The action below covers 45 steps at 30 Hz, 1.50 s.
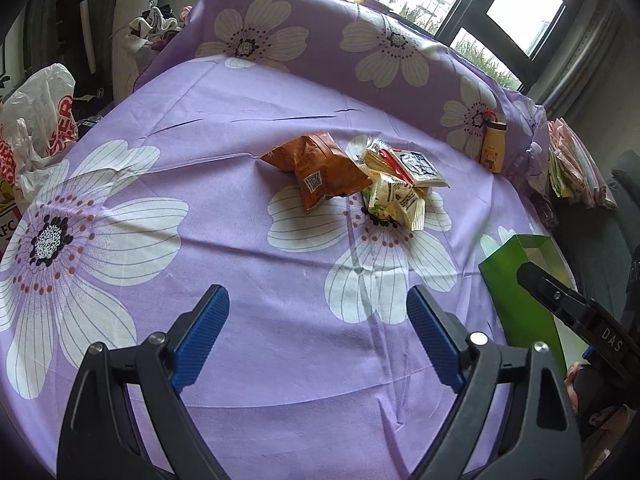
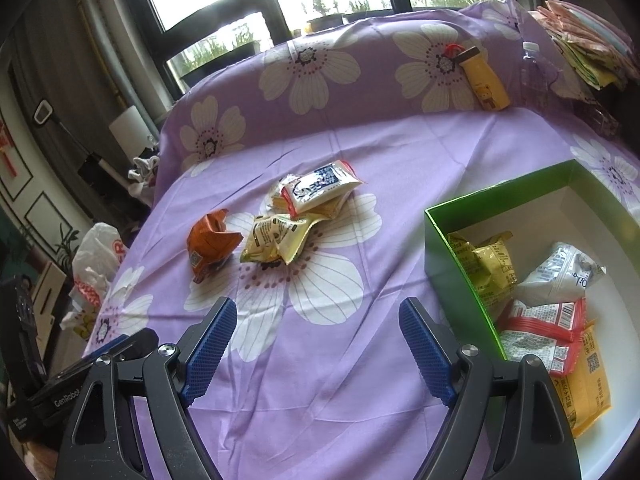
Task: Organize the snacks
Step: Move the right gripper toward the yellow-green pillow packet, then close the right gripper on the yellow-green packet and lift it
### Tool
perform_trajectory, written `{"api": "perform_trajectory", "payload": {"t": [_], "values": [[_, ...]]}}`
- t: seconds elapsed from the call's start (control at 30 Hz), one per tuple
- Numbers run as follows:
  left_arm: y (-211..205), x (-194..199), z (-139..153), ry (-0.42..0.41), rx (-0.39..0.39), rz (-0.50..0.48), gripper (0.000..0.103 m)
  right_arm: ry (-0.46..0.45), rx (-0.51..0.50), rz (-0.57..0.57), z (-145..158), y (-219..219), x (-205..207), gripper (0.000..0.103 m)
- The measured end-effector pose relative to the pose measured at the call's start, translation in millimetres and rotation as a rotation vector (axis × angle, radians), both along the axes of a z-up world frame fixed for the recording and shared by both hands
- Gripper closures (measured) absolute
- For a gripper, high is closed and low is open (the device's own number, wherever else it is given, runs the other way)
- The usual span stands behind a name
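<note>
An orange snack bag [image 1: 320, 168] [image 2: 212, 242] lies on the purple flowered cloth [image 1: 248, 240] beside a small heap of yellow and white packets [image 1: 400, 176] [image 2: 304, 212]. A green box [image 2: 460, 252] [image 1: 516, 300] at the right holds several packets [image 2: 544, 300]. My left gripper [image 1: 318, 312] hovers open over bare cloth, short of the heap, nothing between its blue pads. My right gripper [image 2: 318, 324] is open too, empty, just left of the box wall. A finger of the right gripper [image 1: 560, 300] shows at the left wrist view's right edge.
A yellow bottle [image 1: 494, 144] [image 2: 484, 80] and a clear plastic bottle [image 2: 534, 68] lean on the covered backrest [image 2: 320, 72]. Folded papers [image 2: 588, 40] are stacked far right. A white plastic bag [image 1: 40, 120] [image 2: 96, 264] sits off the left edge. Windows lie behind.
</note>
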State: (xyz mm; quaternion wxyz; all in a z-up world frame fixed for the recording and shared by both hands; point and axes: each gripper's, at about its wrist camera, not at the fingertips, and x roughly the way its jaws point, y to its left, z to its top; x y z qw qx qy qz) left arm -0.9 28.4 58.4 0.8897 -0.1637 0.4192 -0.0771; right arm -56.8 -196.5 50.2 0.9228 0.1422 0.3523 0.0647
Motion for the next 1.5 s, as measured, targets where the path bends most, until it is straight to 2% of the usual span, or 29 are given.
{"api": "perform_trajectory", "payload": {"t": [0.2, 0.4, 0.6, 0.77, 0.93, 1.13, 1.2, 1.23, 1.33, 1.5], "values": [[0, 0, 2, -0.006, -0.013, -0.008, 0.013, -0.002, 0.004, 0.004, 0, 1, 1, 0.019], [-2, 3, 2, -0.004, -0.017, -0.042, 0.013, 0.051, 0.063, -0.010, -1, -4, 17, 0.019], [6, 9, -2, 0.031, -0.053, -0.027, 0.013, 0.149, 0.094, -0.055, -7, -5, 60, 0.019], [15, 13, -4, 0.053, -0.076, -0.006, 0.013, 0.233, 0.167, -0.020, -20, 7, 106, 0.019], [20, 18, -6, 0.066, -0.062, 0.014, 0.013, 0.249, 0.108, 0.021, -22, 37, 143, 0.019], [20, 21, -10, 0.091, -0.056, 0.005, 0.013, 0.285, 0.029, 0.043, -42, 66, 170, 0.019], [18, 21, -11, 0.093, -0.044, 0.004, 0.013, 0.279, -0.011, 0.010, -50, 67, 170, 0.028], [17, 21, -11, 0.095, -0.039, 0.002, 0.013, 0.274, -0.021, 0.008, -52, 67, 169, 0.039], [14, 21, -12, 0.096, -0.036, -0.011, 0.013, 0.247, -0.021, 0.020, -49, 65, 160, 0.049], [14, 20, -12, 0.098, -0.031, -0.009, 0.013, 0.234, -0.013, 0.085, -37, 62, 119, 0.054]]}}
